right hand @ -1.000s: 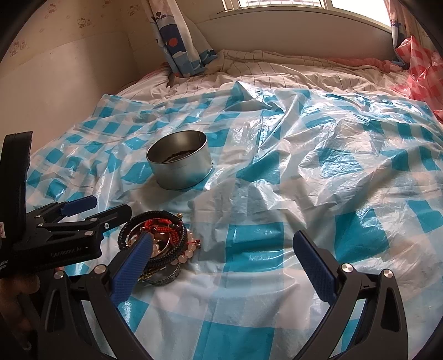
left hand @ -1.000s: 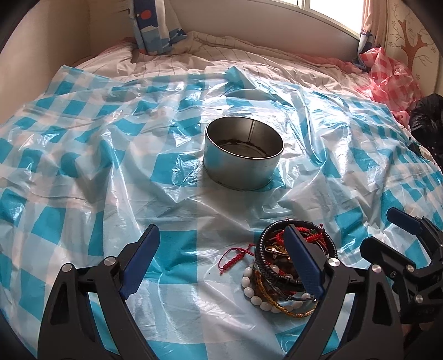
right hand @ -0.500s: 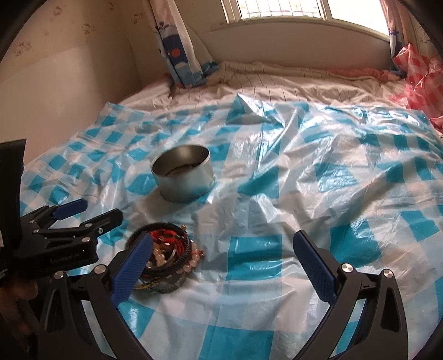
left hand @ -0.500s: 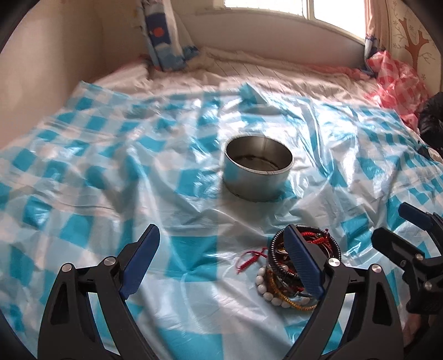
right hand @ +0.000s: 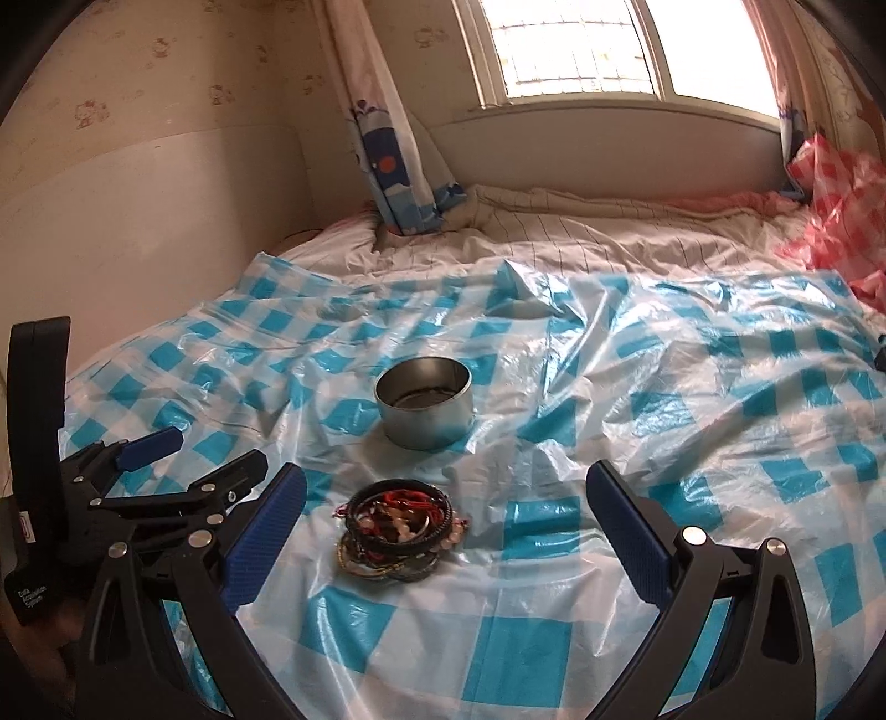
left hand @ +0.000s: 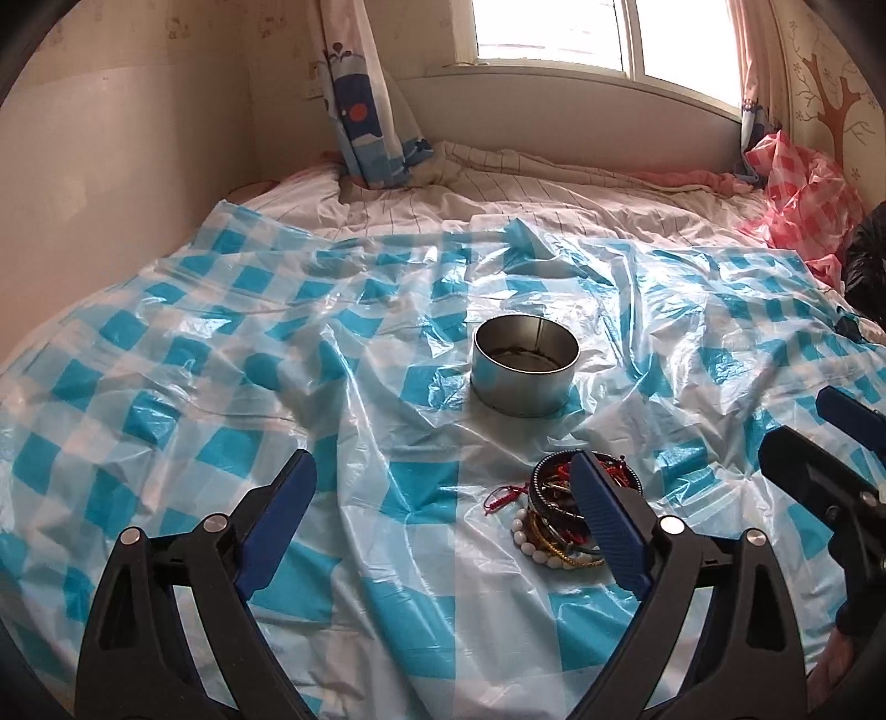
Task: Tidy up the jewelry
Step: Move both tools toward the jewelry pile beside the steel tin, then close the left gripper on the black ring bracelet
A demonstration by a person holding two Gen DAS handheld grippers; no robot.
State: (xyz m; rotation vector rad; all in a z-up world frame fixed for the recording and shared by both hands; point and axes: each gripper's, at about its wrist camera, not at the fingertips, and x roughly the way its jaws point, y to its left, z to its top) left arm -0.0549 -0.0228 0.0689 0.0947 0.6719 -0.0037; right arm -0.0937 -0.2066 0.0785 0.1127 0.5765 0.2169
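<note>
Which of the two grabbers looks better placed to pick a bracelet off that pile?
Probably the right gripper. Its open fingers frame the bracelet pile with a clear view of it. The left gripper is open too, but the pile sits off-centre, partly hidden behind one of its fingers.

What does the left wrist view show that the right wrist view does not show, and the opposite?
Only the left wrist view shows the tree sticker on the wall, a black bag at the right edge, and a red cord trailing left of the pile.

Only the right wrist view shows the bracelet pile fully unobstructed, and the left gripper from the side, open and empty.

Both show the round metal tin, the blue checked plastic sheet, the curtain, the window, and the pink checked plastic.
</note>
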